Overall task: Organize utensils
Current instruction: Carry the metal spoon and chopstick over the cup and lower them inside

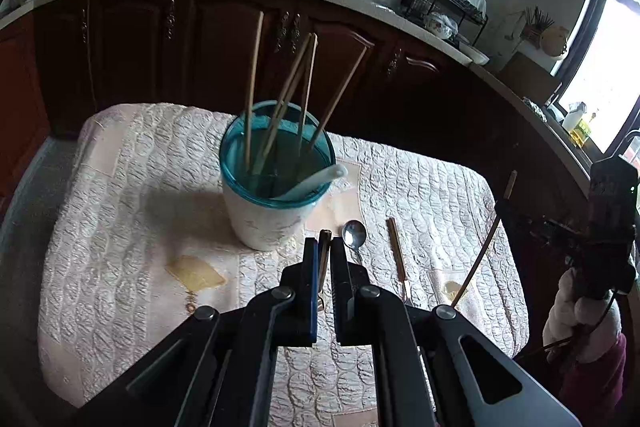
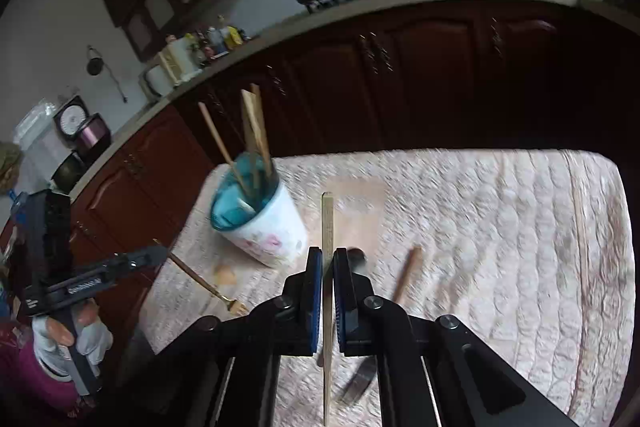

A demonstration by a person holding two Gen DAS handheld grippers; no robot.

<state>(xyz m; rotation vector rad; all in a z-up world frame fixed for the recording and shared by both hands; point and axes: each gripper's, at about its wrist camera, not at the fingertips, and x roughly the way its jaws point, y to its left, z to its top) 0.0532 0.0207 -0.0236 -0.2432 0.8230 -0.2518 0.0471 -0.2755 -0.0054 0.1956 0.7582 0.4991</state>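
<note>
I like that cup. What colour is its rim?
Teal, see-through blue-green, on the cup; clearest in the left wrist view.

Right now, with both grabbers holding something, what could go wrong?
The left gripper pinches a fork near its handle end, so it might swing or slip. The right gripper holds a long chopstick that could knock the cup, already crowded with leaning chopsticks. A spoon on the table could get bumped.

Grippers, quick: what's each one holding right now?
Left gripper: closed on a gold fork by its dark handle.
Right gripper: closed on a wooden chopstick, lifted off the table.
</note>
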